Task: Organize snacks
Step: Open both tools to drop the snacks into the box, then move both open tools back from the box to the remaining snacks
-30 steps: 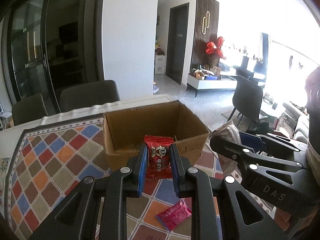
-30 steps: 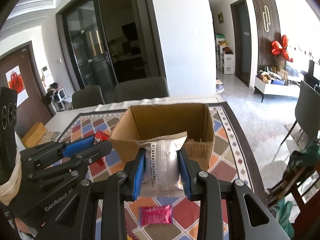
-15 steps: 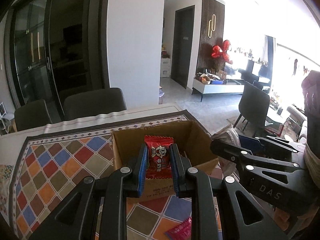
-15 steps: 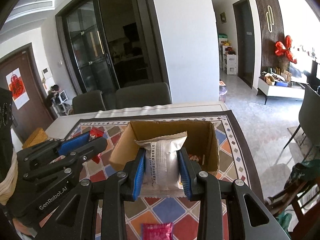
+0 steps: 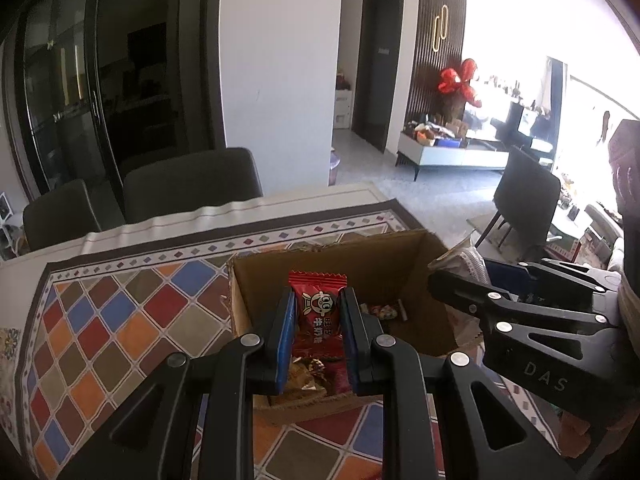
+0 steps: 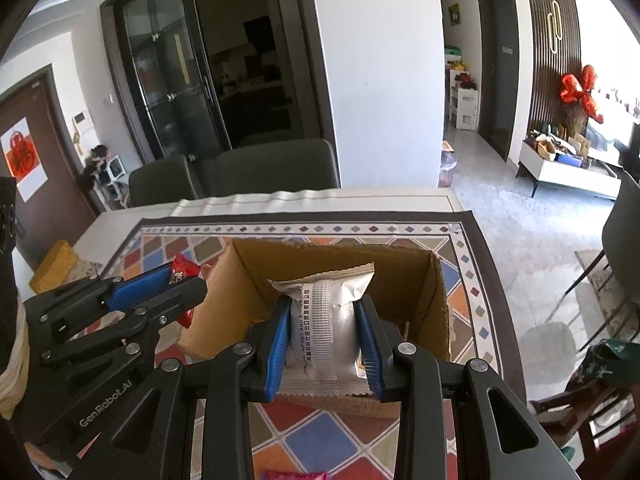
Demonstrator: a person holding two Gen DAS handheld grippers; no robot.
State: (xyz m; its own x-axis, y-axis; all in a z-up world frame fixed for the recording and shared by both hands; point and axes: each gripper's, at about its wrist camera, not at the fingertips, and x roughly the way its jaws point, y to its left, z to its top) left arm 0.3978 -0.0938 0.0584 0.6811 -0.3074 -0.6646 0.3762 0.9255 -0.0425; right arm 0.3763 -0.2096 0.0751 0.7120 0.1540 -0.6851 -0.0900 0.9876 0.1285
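Left wrist view. Table under a patterned cloth (image 5: 120,320) of coloured diamonds with a dark border; bare white table edge beyond. Two dark chairs (image 5: 188,184) behind it, black glass doors, white pillar, bright living area at right. Open cardboard box (image 5: 424,280) stands on the cloth. Left gripper (image 5: 318,322) holds an upright red candy packet (image 5: 318,312) pinched between its blue pads, poised over the box's near side. Inside the box, several loose wrappers (image 5: 384,312) lie on the bottom; kinds hard to make out. Right gripper (image 5: 460,276) enters from the right over the box's right wall, its load mostly hidden here, only a crinkled pale edge showing.

Right wrist view. Same cloth (image 6: 320,444) and box (image 6: 438,308), seen more squarely; brown door with red paper-cut at far left, a yellow-brown object (image 6: 52,268) on the table's left edge, unidentifiable. Right gripper (image 6: 324,340) is clamped on a silver-white snack pack (image 6: 324,320), upright, printed lettering along its seam, over the box's near edge. Left gripper (image 6: 176,284) sits just left of the box, red packet (image 6: 182,274) poking out between its fingers. A pink wrapper (image 6: 292,475) on the cloth is cut off at the bottom edge. Box interior is largely blocked by the pack.
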